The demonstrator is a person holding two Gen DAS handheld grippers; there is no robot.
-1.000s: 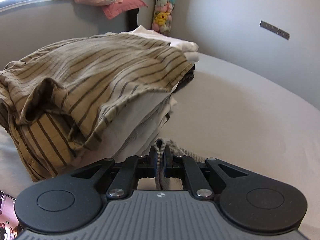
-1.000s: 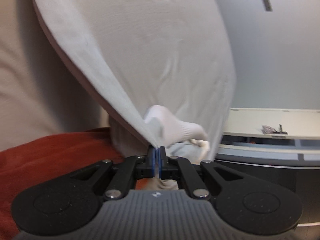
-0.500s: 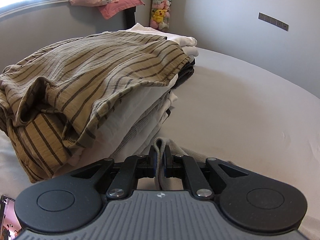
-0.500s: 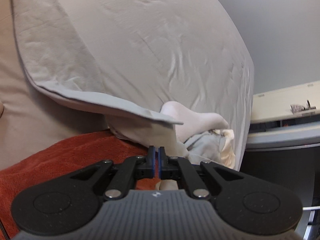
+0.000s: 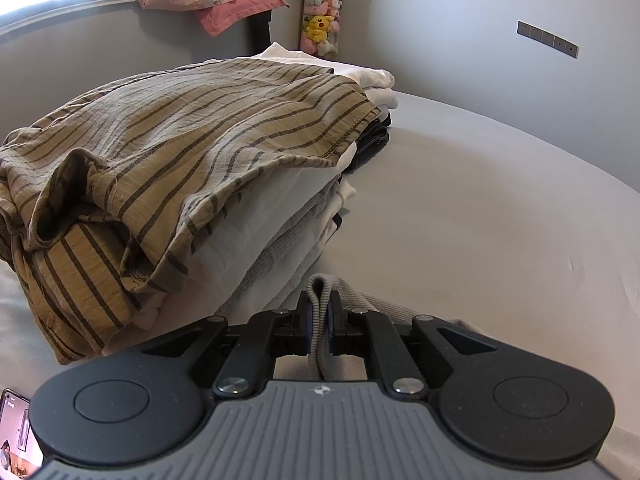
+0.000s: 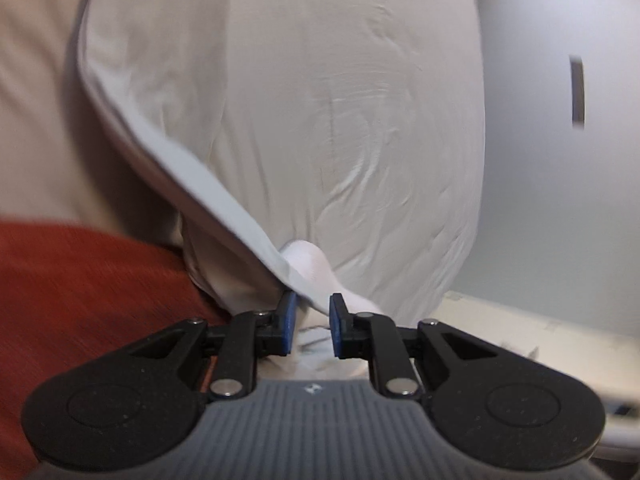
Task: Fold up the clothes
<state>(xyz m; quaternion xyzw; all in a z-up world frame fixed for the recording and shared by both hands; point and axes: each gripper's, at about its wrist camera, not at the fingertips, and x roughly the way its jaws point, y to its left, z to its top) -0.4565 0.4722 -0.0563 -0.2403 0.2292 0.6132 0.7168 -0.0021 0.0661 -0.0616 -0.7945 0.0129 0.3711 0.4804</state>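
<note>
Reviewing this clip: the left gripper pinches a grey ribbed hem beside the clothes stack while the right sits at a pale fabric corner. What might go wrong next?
1. The right gripper is opening with the pale fabric corner between its pads; the cloth may drop unevenly onto the white sock.
2. The left gripper clamps the grey ribbed hem close to the leaning stack; tugging it might topple the striped shirt.

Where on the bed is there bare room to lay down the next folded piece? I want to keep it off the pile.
The bare sheet right of the stack of folded clothes, running to the wall, is free. Nearest the left gripper lies the ribbed grey garment it pinches. The left side is crowded by the stack.
</note>
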